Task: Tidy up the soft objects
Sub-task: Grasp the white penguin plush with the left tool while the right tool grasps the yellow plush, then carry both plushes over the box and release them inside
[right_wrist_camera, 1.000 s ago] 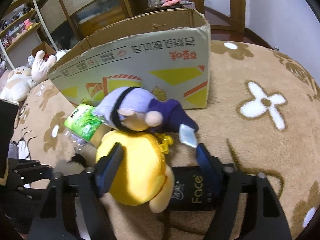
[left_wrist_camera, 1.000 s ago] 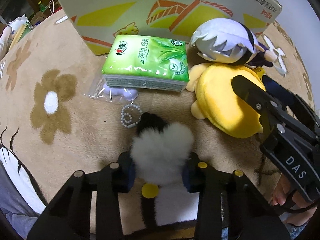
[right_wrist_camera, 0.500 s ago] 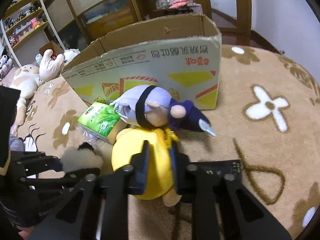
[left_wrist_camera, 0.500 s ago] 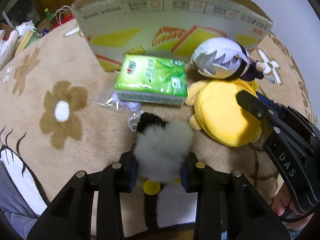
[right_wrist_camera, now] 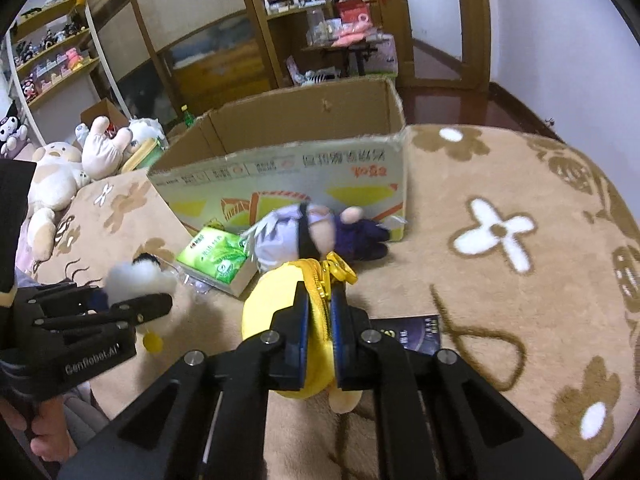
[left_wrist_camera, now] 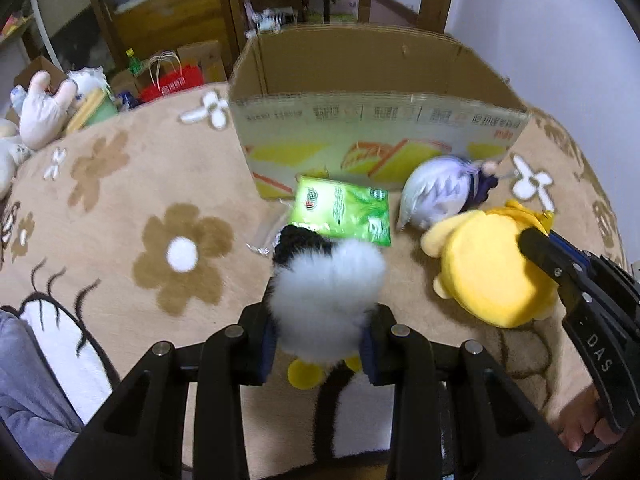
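Note:
My left gripper (left_wrist_camera: 318, 340) is shut on a fluffy white and black plush (left_wrist_camera: 326, 292) and holds it above the carpet; the same plush (right_wrist_camera: 138, 280) shows at the left of the right wrist view. My right gripper (right_wrist_camera: 320, 334) is shut on the yellow plush pouch (right_wrist_camera: 280, 308) along its zipper seam, and the pouch (left_wrist_camera: 486, 272) hangs lifted at the right. A white-haired doll (right_wrist_camera: 296, 236) and a green tissue pack (right_wrist_camera: 214, 258) lie on the carpet in front of the open cardboard box (left_wrist_camera: 380, 120).
A dark card (right_wrist_camera: 414, 330) lies on the carpet behind the pouch. Several plush toys (right_wrist_camera: 54, 184) sit at the far left edge. Shelves and a cabinet stand beyond the box. A hand (left_wrist_camera: 582, 430) grips the right handle.
My right gripper closed onto the yellow pouch and lifted it off the doll. My left gripper rose with the fluffy plush, and the box interior came into view.

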`<state>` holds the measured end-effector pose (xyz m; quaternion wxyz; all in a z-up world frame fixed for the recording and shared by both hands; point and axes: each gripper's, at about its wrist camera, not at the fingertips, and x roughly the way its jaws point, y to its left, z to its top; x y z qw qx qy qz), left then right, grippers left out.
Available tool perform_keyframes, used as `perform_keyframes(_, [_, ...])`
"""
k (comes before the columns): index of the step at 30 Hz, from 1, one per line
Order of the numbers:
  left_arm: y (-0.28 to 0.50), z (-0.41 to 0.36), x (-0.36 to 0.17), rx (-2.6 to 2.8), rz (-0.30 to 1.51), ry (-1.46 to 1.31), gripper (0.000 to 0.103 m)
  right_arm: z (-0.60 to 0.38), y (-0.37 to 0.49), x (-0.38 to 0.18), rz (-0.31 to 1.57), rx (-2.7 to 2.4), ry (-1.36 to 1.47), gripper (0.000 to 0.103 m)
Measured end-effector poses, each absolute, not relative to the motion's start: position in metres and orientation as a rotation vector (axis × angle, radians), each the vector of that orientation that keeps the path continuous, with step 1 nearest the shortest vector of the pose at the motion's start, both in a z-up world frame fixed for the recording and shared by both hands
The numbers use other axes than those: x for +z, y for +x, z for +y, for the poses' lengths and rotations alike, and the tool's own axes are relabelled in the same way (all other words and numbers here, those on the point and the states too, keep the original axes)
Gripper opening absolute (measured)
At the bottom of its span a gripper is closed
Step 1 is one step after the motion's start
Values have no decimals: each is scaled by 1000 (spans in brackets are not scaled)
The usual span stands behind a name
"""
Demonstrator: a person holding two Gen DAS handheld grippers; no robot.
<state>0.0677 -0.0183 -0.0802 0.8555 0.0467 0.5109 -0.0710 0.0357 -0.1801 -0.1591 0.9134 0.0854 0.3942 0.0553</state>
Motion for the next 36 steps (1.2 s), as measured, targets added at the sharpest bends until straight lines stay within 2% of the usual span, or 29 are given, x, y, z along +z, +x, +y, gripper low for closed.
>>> perform_keyframes(14, [49, -14, -23, -155, 755, 101, 32, -198, 15, -106, 649, 49, 155, 10])
perform_keyframes(36, [49, -20, 11, -174, 551, 131, 32, -212, 25, -64, 489, 20, 140, 10])
